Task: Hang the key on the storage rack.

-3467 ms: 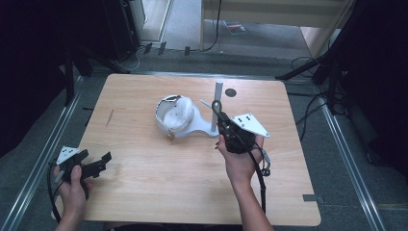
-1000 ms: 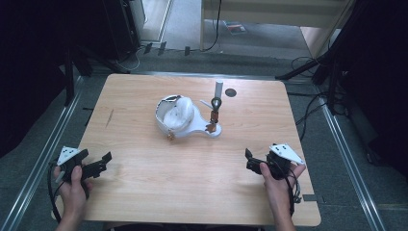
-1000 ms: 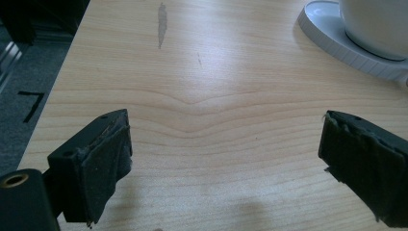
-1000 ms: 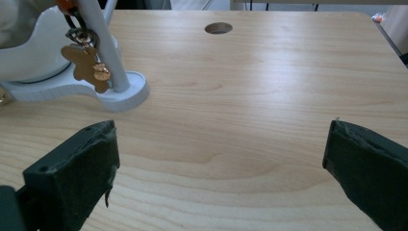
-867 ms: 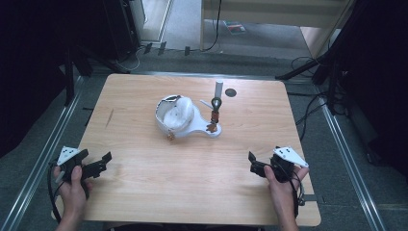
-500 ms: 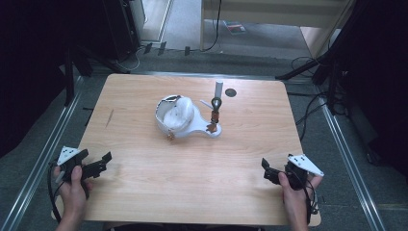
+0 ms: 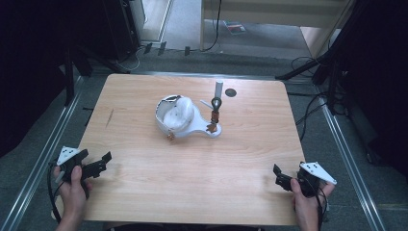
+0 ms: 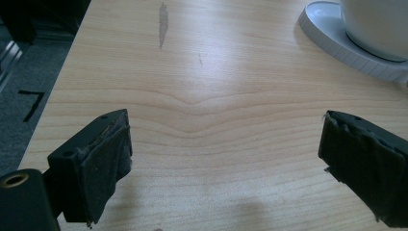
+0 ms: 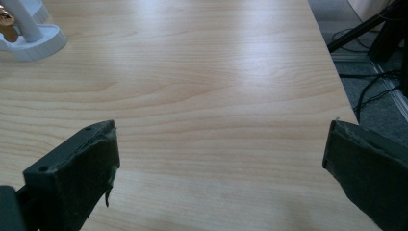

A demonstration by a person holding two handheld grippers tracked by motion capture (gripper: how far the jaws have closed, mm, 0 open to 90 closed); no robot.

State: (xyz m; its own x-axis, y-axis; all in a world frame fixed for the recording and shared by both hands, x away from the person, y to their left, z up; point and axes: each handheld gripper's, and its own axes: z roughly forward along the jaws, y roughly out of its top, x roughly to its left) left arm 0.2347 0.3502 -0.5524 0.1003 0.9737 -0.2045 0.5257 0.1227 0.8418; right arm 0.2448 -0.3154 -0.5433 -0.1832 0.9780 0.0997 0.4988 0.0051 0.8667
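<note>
A white stand (image 7: pixel 190 129) sits at the table's middle: a round white bowl (image 7: pixel 175 113) on a flat base, with an upright post (image 7: pixel 215 113) carrying brown and dark pieces. My left gripper (image 7: pixel 102 163) rests open at the table's front left corner, nothing between its pads (image 8: pixel 103 159). My right gripper (image 7: pixel 278 176) is open at the front right corner, far from the stand, and is also empty. The base's rim (image 8: pixel 337 38) shows at the upper right of the left gripper view. The post's foot (image 9: pixel 33 43) shows at the upper left of the right gripper view.
A small dark disc (image 7: pixel 231 93) and a short white cylinder (image 7: pixel 219 89) lie behind the stand. A grey streak (image 8: pixel 162 24) marks the wood on the left. Metal rails (image 7: pixel 346 154) and cables (image 7: pixel 312 110) border the table on the floor.
My right gripper has drawn back from the stand's post to the front right corner and ended up open. The left gripper has stayed put.
</note>
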